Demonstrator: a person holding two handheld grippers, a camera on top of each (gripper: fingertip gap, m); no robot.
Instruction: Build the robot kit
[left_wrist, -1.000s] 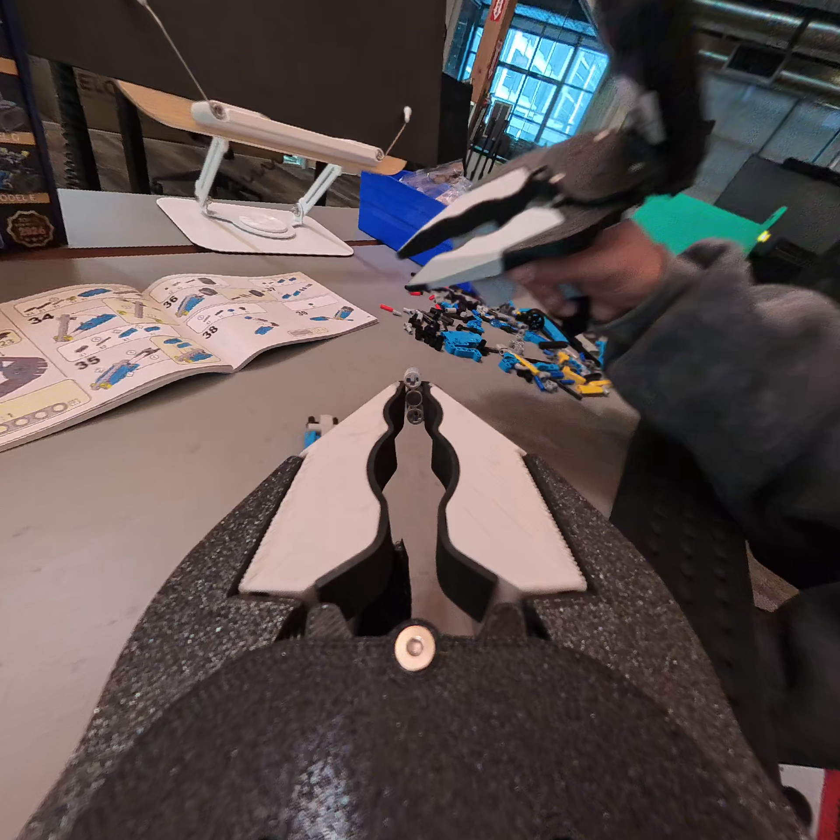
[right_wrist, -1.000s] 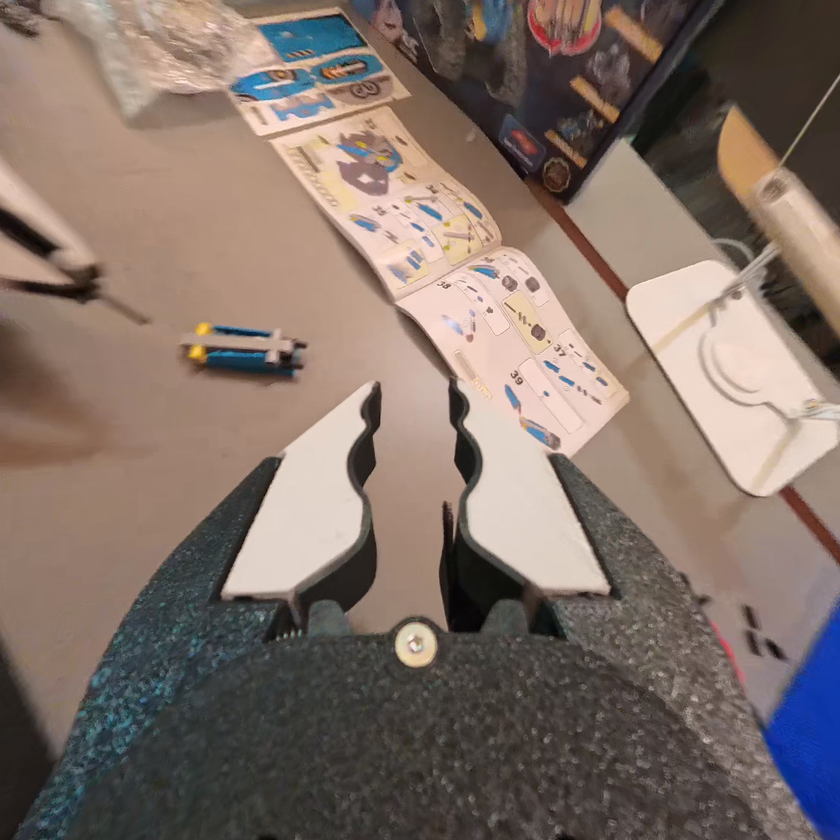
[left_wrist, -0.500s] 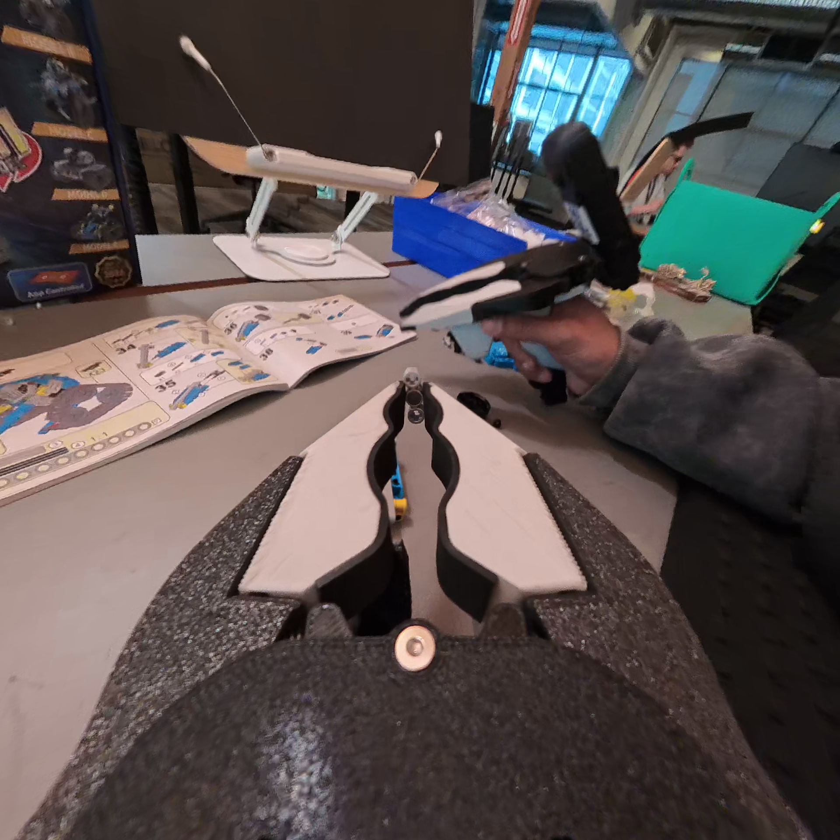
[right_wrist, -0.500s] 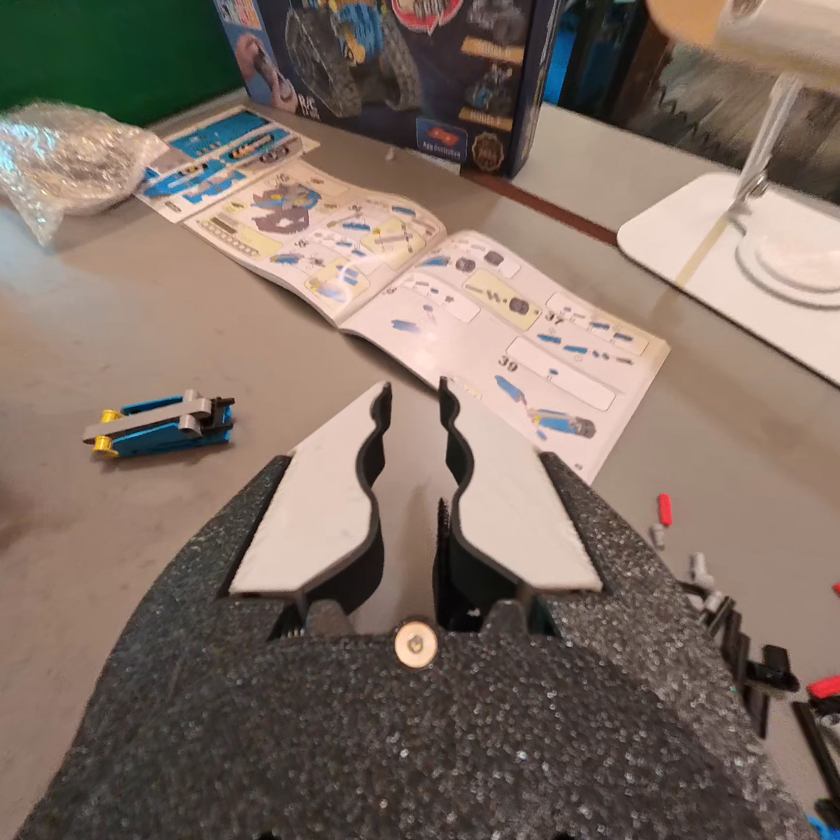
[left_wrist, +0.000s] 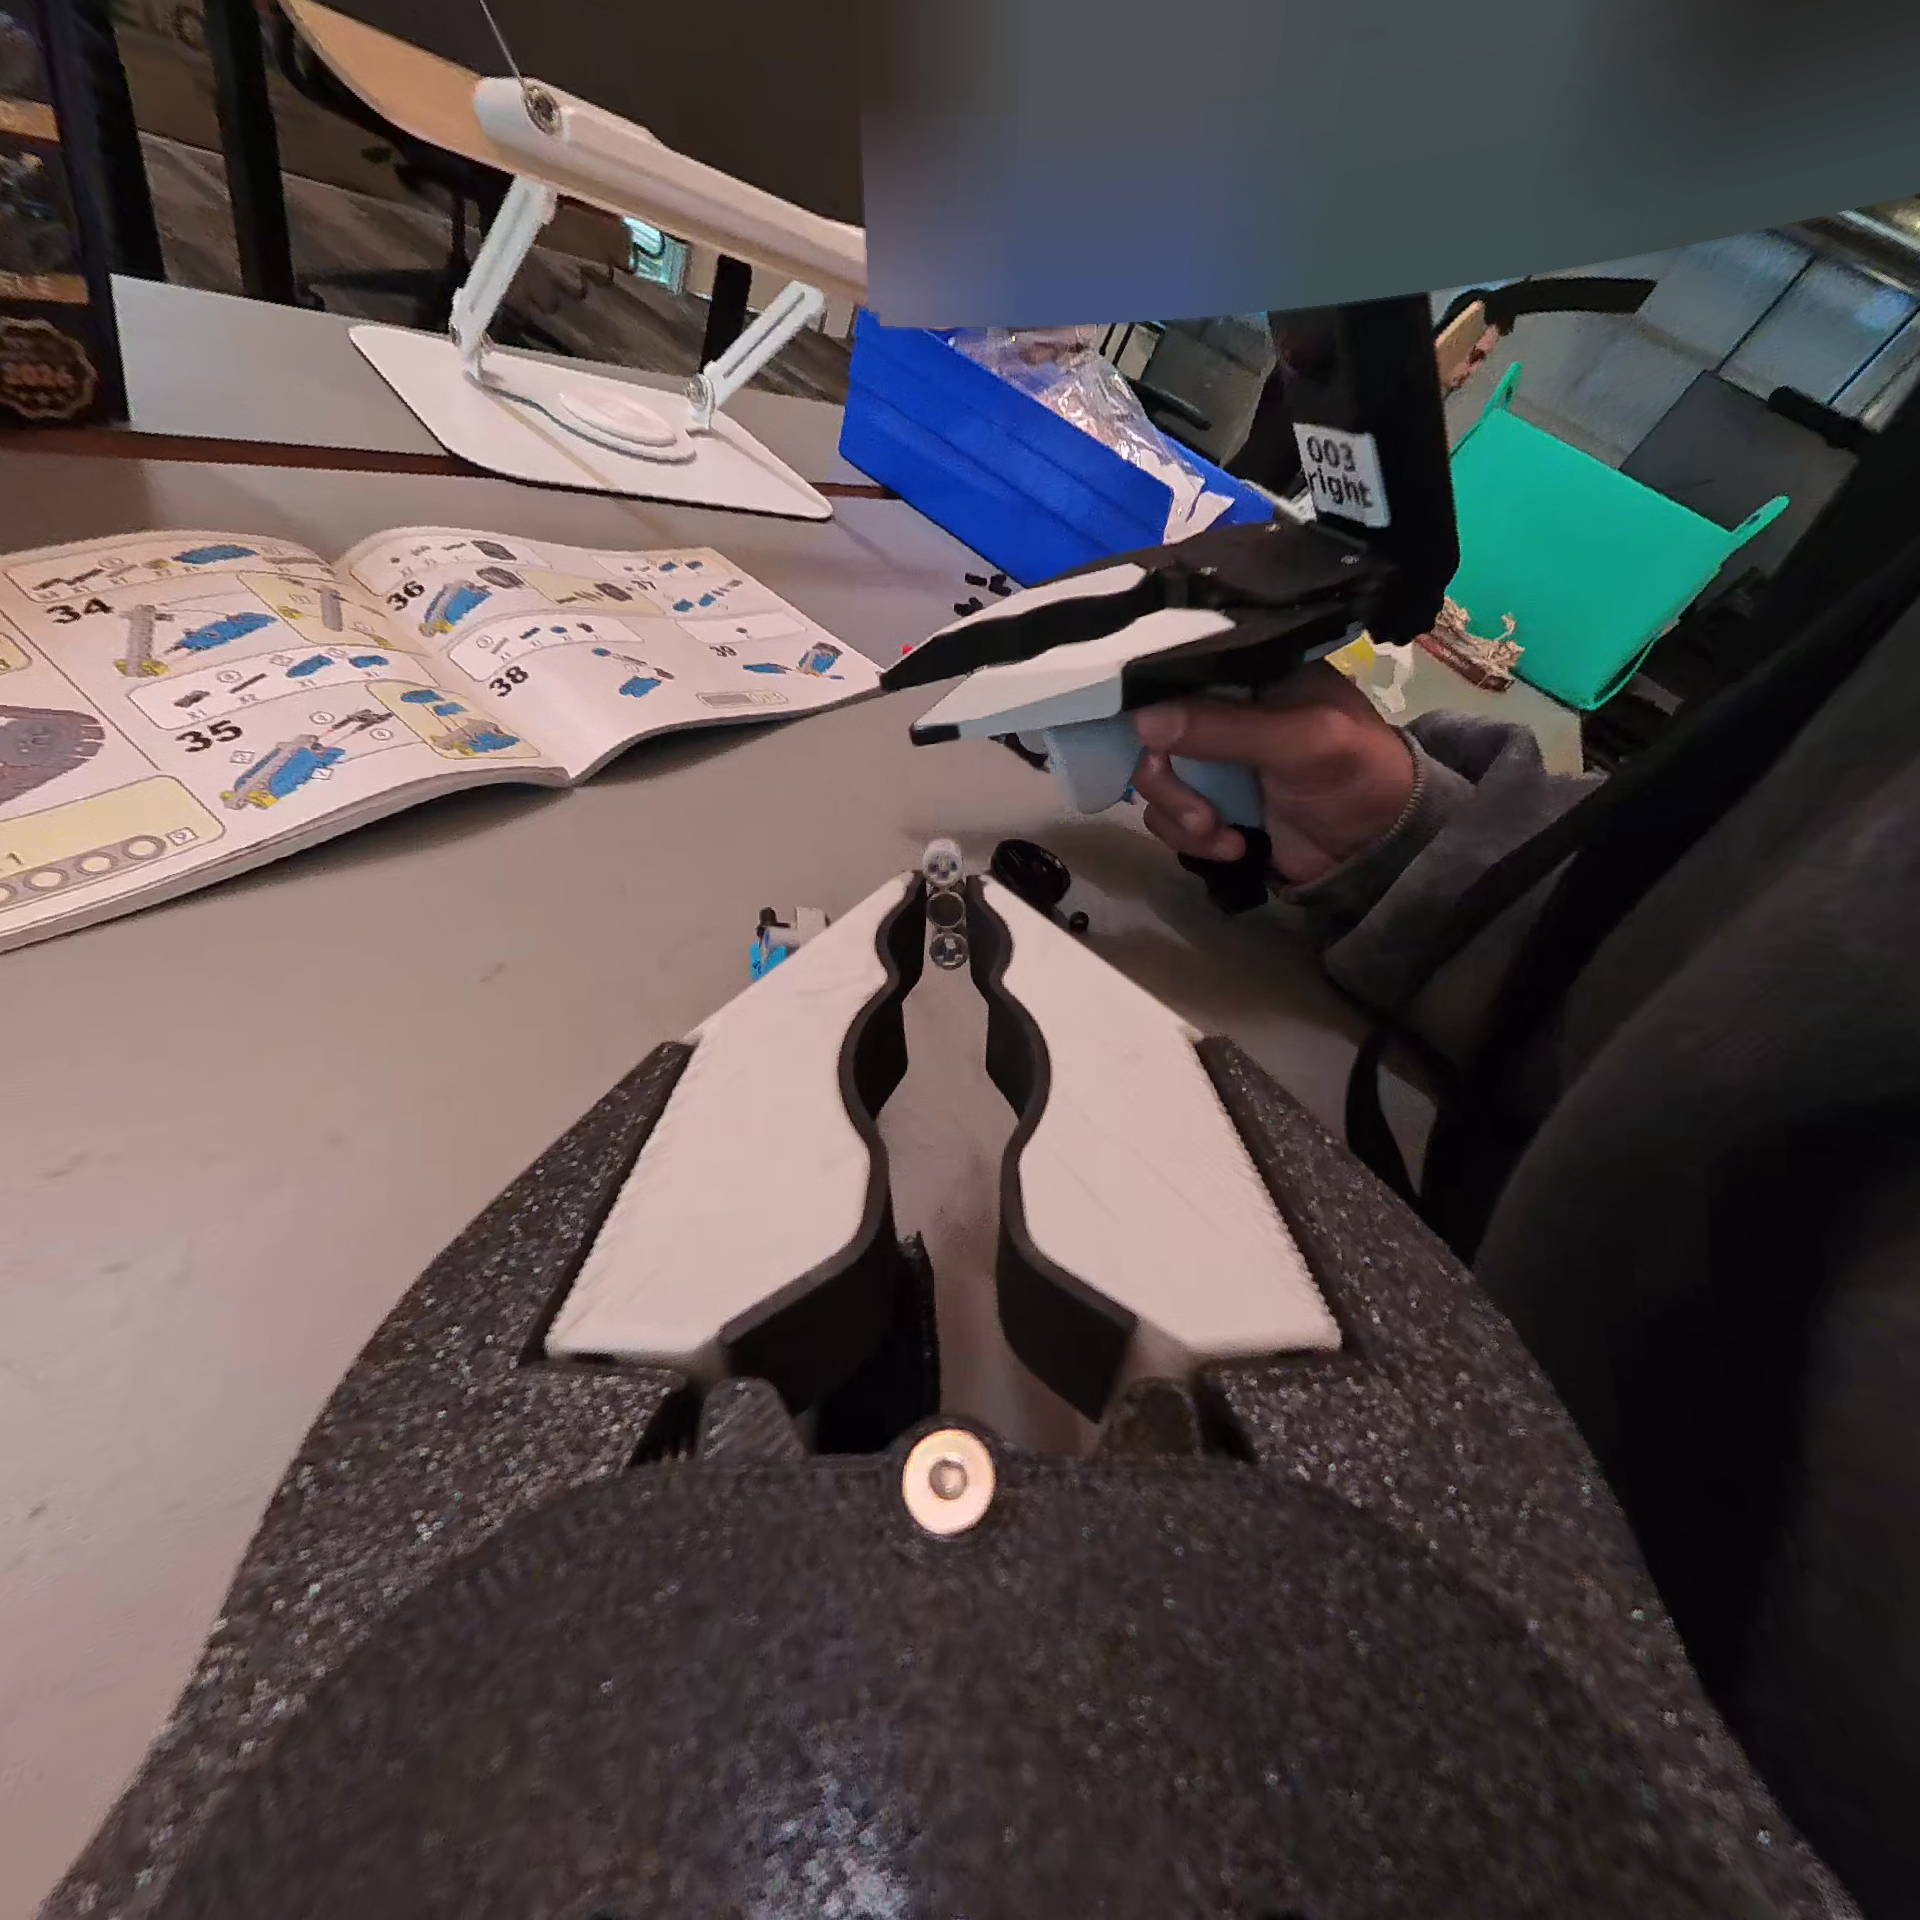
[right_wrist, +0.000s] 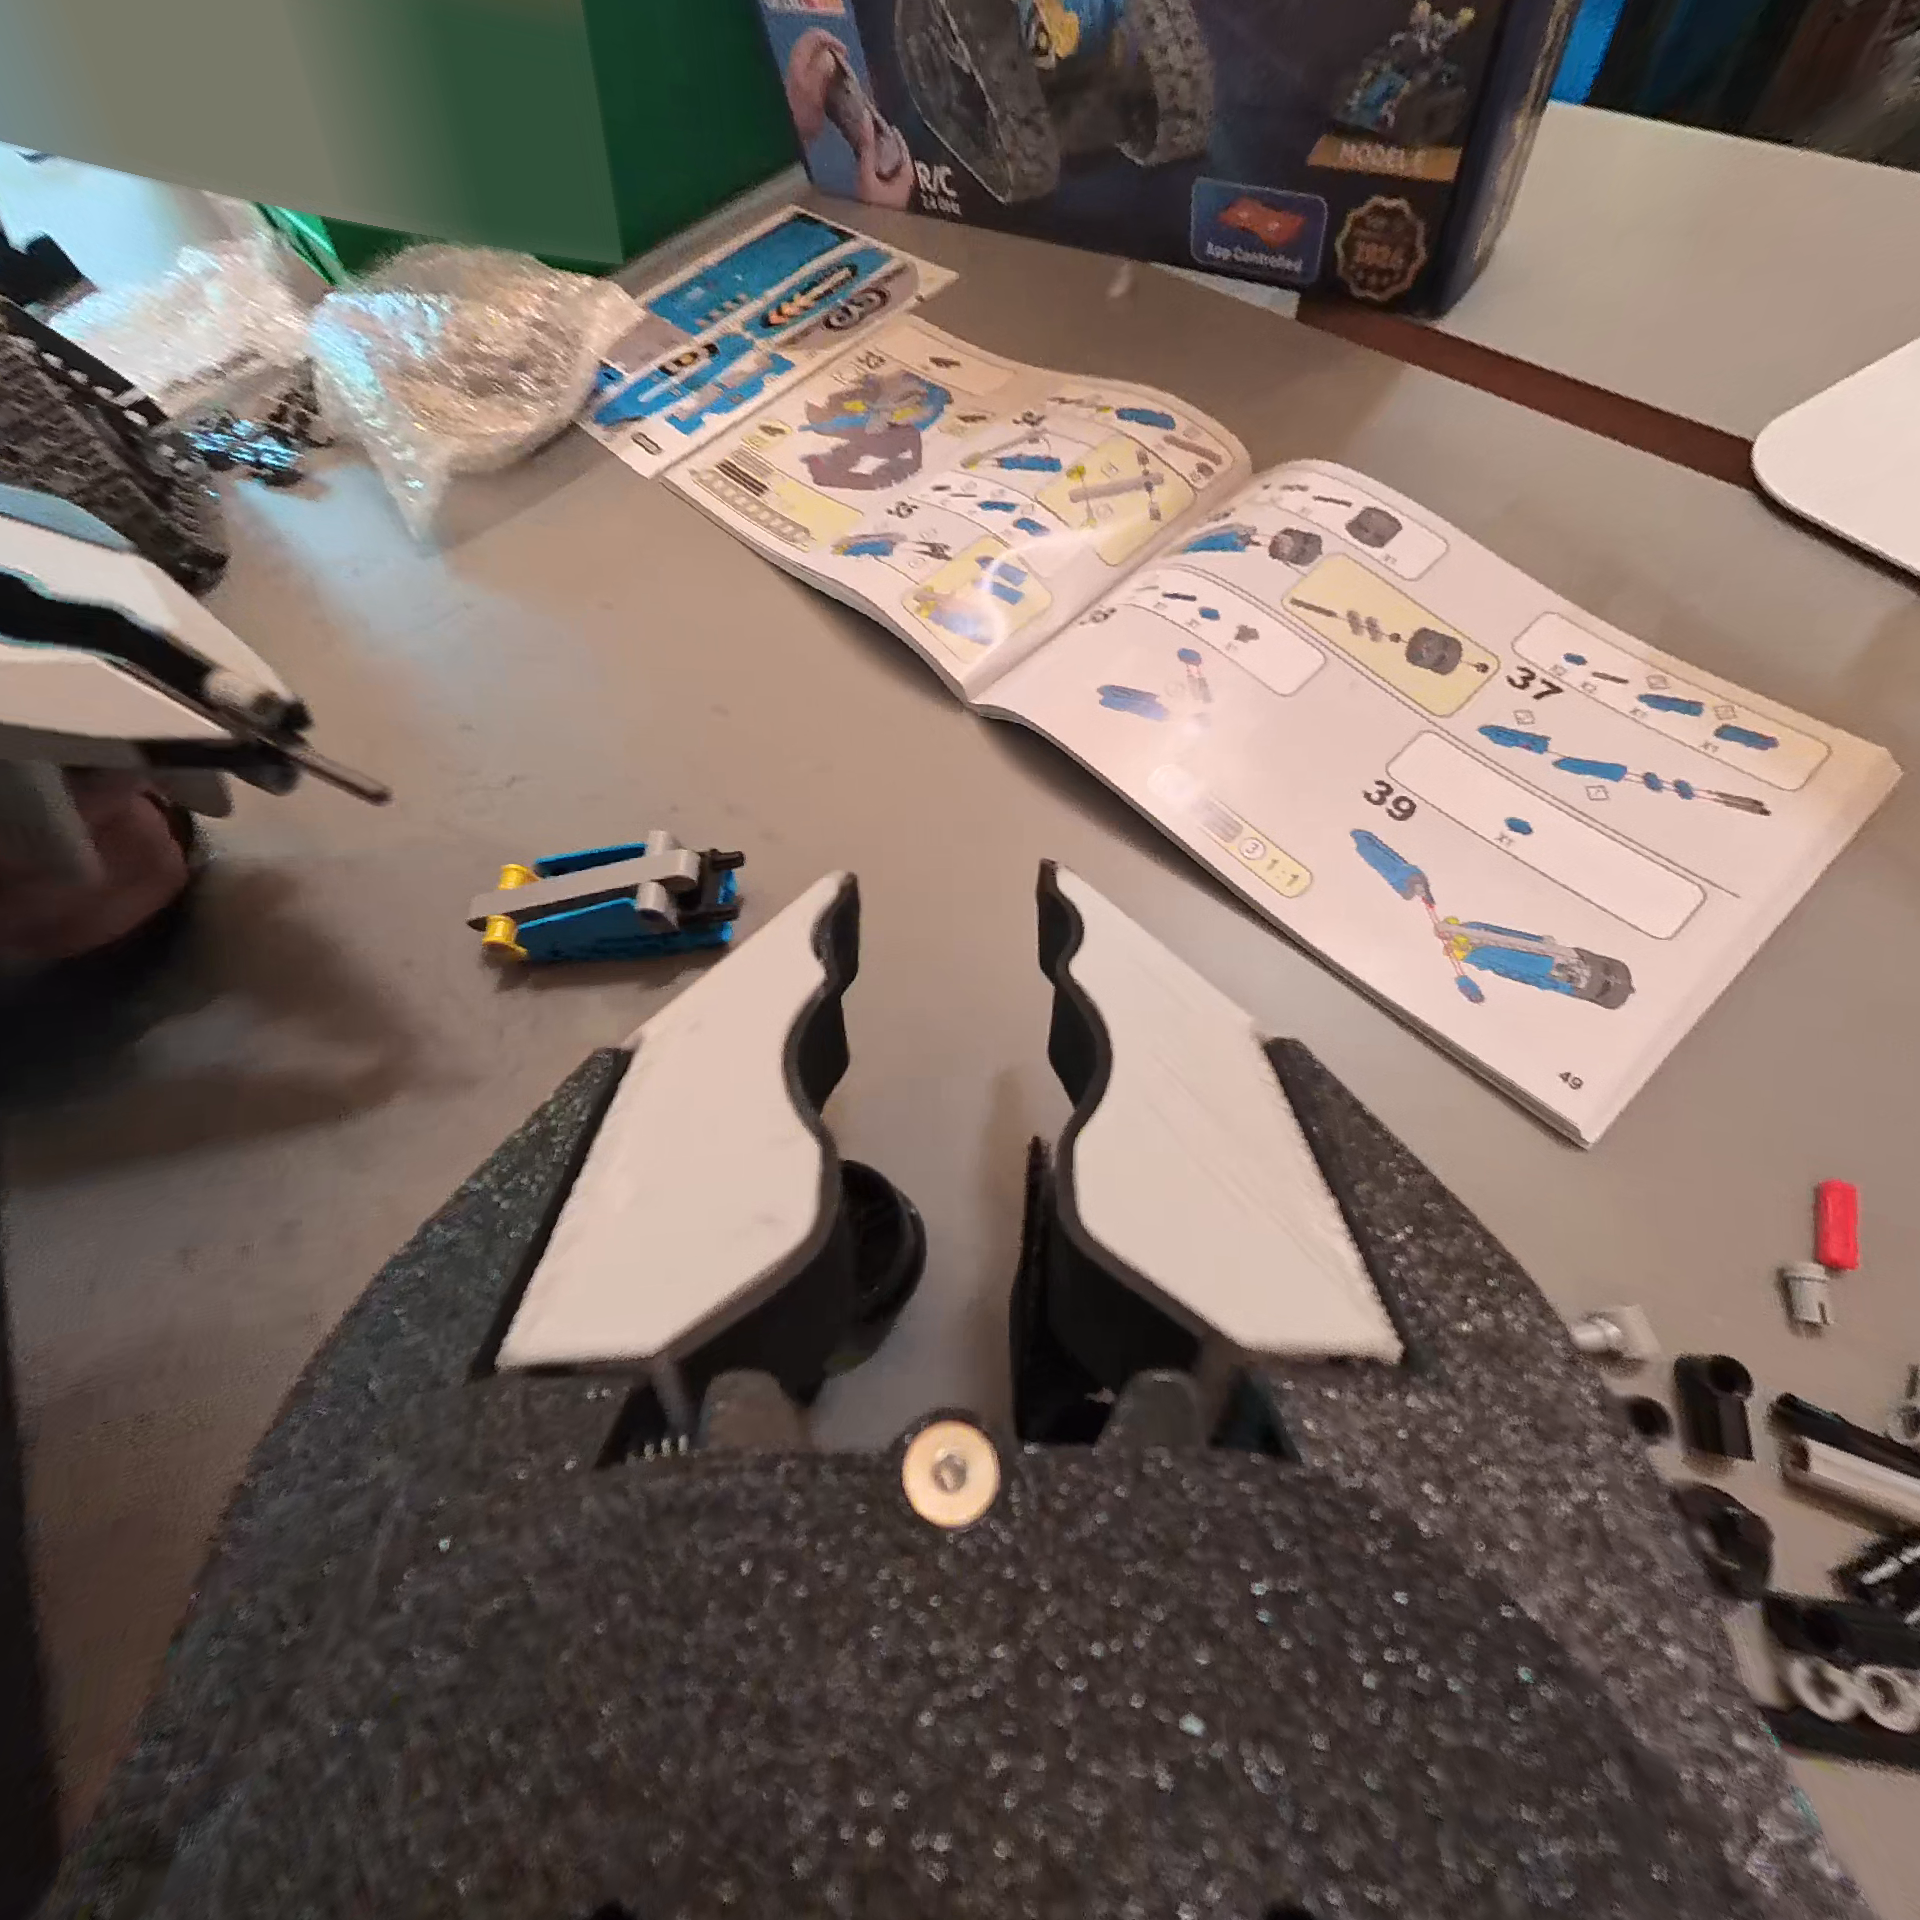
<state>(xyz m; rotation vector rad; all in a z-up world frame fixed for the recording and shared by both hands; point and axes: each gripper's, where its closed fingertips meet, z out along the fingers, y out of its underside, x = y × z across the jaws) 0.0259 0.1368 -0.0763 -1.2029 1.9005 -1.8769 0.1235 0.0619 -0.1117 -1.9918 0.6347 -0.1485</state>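
My left gripper (left_wrist: 945, 904) is shut on a small grey and black pin piece (left_wrist: 945, 914), held above the grey table. In the right wrist view the left gripper (right_wrist: 265, 732) sits at the left edge, with a thin black axle (right_wrist: 338, 777) sticking out of its tips. My right gripper (right_wrist: 945, 883) is open and empty, low over the table; it also shows in the left wrist view (left_wrist: 914, 707). A blue, grey and yellow brick assembly (right_wrist: 613, 899) lies on the table just left of the right gripper's tips. A black wheel (right_wrist: 888, 1236) lies under its left finger.
An open instruction booklet (right_wrist: 1299, 675) lies ahead to the right, with a sticker sheet (right_wrist: 748, 312), a crumpled plastic bag (right_wrist: 468, 353) and the kit box (right_wrist: 1195, 135) beyond it. Loose small parts (right_wrist: 1745, 1455) lie at the right. A blue bin (left_wrist: 1018, 457) and a white stand (left_wrist: 623, 416) stand at the back. To the black wheel (right_wrist: 888, 1236): right tips about 7 cm, left tips about 15 cm.
The right gripper has swung round and come down closer to the table, beside the blue assembly, and its jaws have opened a little. The left gripper has kept hold of its piece.
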